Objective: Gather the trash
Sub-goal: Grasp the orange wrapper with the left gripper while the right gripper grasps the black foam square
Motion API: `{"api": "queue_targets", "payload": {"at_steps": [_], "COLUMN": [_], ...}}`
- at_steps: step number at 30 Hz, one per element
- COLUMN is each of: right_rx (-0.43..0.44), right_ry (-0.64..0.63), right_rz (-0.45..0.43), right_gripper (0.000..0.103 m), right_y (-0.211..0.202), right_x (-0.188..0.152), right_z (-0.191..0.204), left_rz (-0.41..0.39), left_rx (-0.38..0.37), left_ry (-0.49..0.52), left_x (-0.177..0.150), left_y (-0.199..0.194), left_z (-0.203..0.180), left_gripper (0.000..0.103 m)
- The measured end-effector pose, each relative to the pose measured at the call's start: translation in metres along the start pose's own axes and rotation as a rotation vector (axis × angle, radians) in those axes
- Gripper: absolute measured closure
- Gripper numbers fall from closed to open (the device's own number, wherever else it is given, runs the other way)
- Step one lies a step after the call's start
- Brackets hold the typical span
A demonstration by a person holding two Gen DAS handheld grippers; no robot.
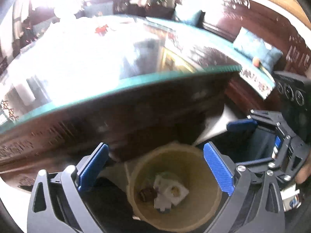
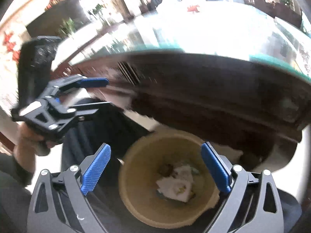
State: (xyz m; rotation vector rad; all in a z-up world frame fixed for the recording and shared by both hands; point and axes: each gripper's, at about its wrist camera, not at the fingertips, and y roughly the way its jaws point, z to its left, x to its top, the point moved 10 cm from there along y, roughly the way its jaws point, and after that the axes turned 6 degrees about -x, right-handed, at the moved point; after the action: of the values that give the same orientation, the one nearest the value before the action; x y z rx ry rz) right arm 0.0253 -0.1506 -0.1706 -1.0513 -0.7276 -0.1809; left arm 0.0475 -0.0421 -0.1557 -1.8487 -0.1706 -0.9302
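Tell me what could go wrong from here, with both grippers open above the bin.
1. The table edge hangs close above the bin; a rising left gripper or right gripper could knock it.
2. The grippers sit close together and could collide.
3. Red scraps on the glare-washed tabletop are easily missed.

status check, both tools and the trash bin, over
Left tool open, empty. Right tool open, empty. Both over the tan trash bin, which holds crumpled paper and scraps. Glass-topped table edge close ahead, not blocking.
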Motion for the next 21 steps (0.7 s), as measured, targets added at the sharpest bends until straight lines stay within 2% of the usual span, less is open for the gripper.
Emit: {"api": "queue_targets", "payload": {"at_steps": [2, 5, 8, 14, 16, 18, 21], "right_rx": [-0.005, -0.053, -0.126, -0.268, -0.289, -0.285, -0.218], "right_ry": [0.004, 0.001, -0.005, -0.128, -0.155, -0.143, -0.082], "right_rz": [-0.073, -0.164, -0.226, -0.268, -0.292, -0.3, -0.283], "right_gripper": [0.008, 0.009, 0.008, 0.008, 0.008, 0.008, 0.008], "right_y": [-0.015, -0.031, -0.038, -0.032, -0.029, -0.022, 0.0], "right_x": [0.022, 0.059, 0.093, 0.164, 0.189, 0.21, 0.237], "right_z": [-0.004, -0.016, -0.032, -0.054, -0.062, -0.074, -0.092], "left_rz": [-0.046, -0.097, -0.14, -0.168, -0.16, -0.152, -0.117], "left_rx": [0.018, 0.047, 0.146, 0.205, 0.236, 0.261, 0.286], "left_ry": [-0.01, -0.01, 0.008, 0.016, 0.028, 0.039, 0.009], "left_x": [0.023, 0.06, 0.107, 0.188, 0.218, 0.243, 0.264], "left_y": [-0.01, -0.017, -0.016, 0.01, 0.028, 0.047, 0.08], "left_z": [0.008, 0.022, 0.044, 0.074, 0.088, 0.103, 0.132], "left_gripper": [0.004, 0.004, 0.004, 0.004, 0.004, 0.004, 0.004]}}
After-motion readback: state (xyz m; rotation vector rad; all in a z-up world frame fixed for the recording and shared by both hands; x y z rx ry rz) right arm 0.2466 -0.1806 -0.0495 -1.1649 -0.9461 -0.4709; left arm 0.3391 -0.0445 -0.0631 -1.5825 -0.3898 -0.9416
